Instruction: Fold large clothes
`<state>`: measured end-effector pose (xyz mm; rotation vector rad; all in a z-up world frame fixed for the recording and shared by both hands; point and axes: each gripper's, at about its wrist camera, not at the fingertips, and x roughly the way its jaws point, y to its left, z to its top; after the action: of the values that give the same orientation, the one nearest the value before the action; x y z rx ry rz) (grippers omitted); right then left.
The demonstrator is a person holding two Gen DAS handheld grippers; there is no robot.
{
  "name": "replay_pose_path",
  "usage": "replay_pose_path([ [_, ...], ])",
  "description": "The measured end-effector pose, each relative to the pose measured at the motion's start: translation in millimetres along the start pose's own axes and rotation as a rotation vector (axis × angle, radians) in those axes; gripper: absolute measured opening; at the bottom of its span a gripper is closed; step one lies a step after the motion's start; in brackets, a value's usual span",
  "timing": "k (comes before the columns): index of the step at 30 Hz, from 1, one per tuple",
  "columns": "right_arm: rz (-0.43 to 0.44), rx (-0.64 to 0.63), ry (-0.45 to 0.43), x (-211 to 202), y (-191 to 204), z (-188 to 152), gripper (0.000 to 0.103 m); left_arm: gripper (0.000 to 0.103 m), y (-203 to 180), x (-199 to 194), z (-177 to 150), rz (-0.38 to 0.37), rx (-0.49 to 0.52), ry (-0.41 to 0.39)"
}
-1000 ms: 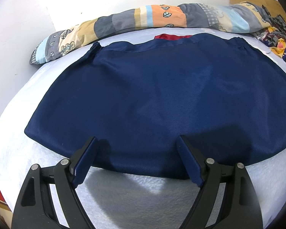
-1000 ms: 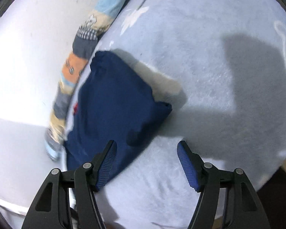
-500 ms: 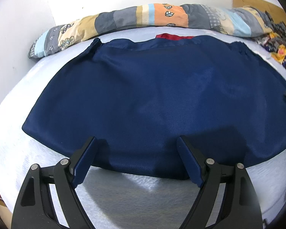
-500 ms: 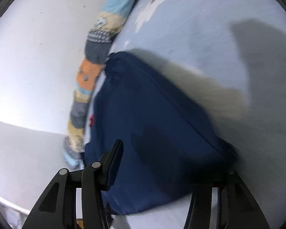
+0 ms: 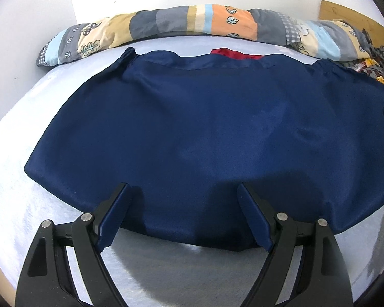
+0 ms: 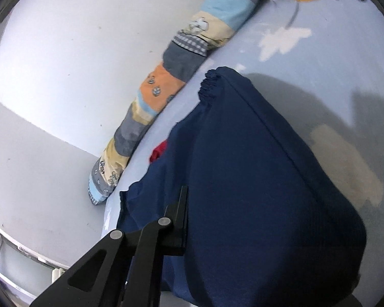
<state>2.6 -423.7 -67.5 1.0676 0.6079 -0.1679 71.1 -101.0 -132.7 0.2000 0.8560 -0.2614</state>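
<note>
Bed with a pale blue cover carries everything. A long patchwork bolster runs along the wall at the far side, and a heap of mixed clothes sits at the far right corner.

Navy garment lies spread flat mid-bed, its long axis running left to right across the left wrist view. The elastic gathered band is at the far edge and the smooth near edge faces the left tool. Something red pokes out at the far edge, probably the lining or another item; can't tell which.

Left hand-held gripper: jaws wide apart, holding nothing, both fingers hovering over the garment's near edge. The cloth lies straight ahead and just under the tips.

Right hand-held gripper: only one finger is visible, and raised navy cloth covers where the other would be. The fabric drapes up and over the tool, so it looks clamped on the garment's right end near the gathered corner, but the closure itself is hidden, so can't tell for sure.

Judgement: the right side is nearer and apparently already engaged. The fold likely carries the right end across the long axis toward the left, with the left tool needing to pinch or pin the near edge.
</note>
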Motion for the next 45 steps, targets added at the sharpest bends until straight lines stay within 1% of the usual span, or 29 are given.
replay_pose_path([
  [5,-0.018,-0.076,-0.003,-6,38,2,0.012,0.085,30,-9,11,0.002,-0.034,-0.007],
  [7,-0.027,-0.099,-0.003,-3,54,2,0.013,0.085,49,-14,15,0.012,-0.054,-0.007],
  [10,-0.055,-0.140,0.005,4,81,3,0.012,0.085,81,-25,26,0.017,-0.081,-0.037],
  [13,-0.078,-0.186,0.008,8,112,1,0.013,0.085,121,-42,42,0.066,-0.094,-0.114],
  [15,-0.103,-0.223,0.008,13,136,-3,0.013,0.085,146,-48,50,0.094,-0.107,-0.143],
  [17,-0.132,-0.271,0.009,24,163,-13,0.013,0.085,178,-51,55,0.128,-0.147,-0.148],
  [19,-0.162,-0.335,0.016,40,193,-29,0.013,0.085,204,-51,56,0.138,-0.202,-0.136],
  [21,-0.194,-0.414,0.023,60,223,-50,0.013,0.085,235,-52,53,0.160,-0.280,-0.135],
  [23,-0.216,-0.489,0.041,88,250,-77,0.014,0.085,260,-51,47,0.185,-0.338,-0.126],
  [24,-0.225,-0.528,0.060,107,262,-95,0.014,0.085,268,-50,46,0.195,-0.353,-0.120],
  [26,-0.236,-0.581,0.092,137,277,-125,0.014,0.085,283,-45,41,0.207,-0.389,-0.098],
  [28,-0.262,-0.654,0.140,176,286,-162,0.014,0.085,296,-39,34,0.196,-0.429,-0.074],
  [29,-0.295,-0.713,0.172,199,287,-185,0.014,0.085,301,-36,33,0.187,-0.444,-0.065],
  [31,-0.348,-0.797,0.208,224,282,-215,0.014,0.085,311,-35,28,0.175,-0.484,-0.049],
  [32,-0.369,-0.830,0.215,232,279,-226,0.014,0.085,316,-35,26,0.160,-0.509,-0.044],
  [33,-0.390,-0.879,0.200,234,279,-235,0.014,0.085,321,-35,24,0.146,-0.536,-0.041],
  [34,-0.398,-0.905,0.186,234,280,-237,0.014,0.085,326,-36,22,0.131,-0.562,-0.043],
  [35,-0.397,-0.908,0.184,233,281,-235,0.014,0.085,327,-37,22,0.124,-0.577,-0.049],
  [37,-0.384,-0.887,0.187,227,285,-230,0.014,0.085,329,-37,24,0.133,-0.580,-0.052],
  [39,-0.388,-0.909,0.174,222,292,-233,0.014,0.085,329,-36,26,0.115,-0.583,-0.052],
  [40,-0.397,-0.936,0.179,222,295,-241,0.014,0.085,328,-36,27,0.110,-0.583,-0.050],
  [41,-0.409,-0.960,0.182,222,299,-251,0.016,0.085,329,-35,26,0.107,-0.583,-0.047],
  [42,-0.430,-0.987,0.193,226,298,-260,0.023,0.085,329,-36,25,0.103,-0.581,-0.043],
  [43,-0.449,-1.008,0.212,230,297,-267,0.028,0.085,329,-36,25,0.100,-0.579,-0.040],
  [44,-0.461,-1.028,0.223,236,298,-269,0.035,0.085,329,-35,24,0.099,-0.579,-0.036],
  [45,-0.473,-1.069,0.224,236,299,-279,0.037,0.085,330,-36,24,0.098,-0.580,-0.034],
])
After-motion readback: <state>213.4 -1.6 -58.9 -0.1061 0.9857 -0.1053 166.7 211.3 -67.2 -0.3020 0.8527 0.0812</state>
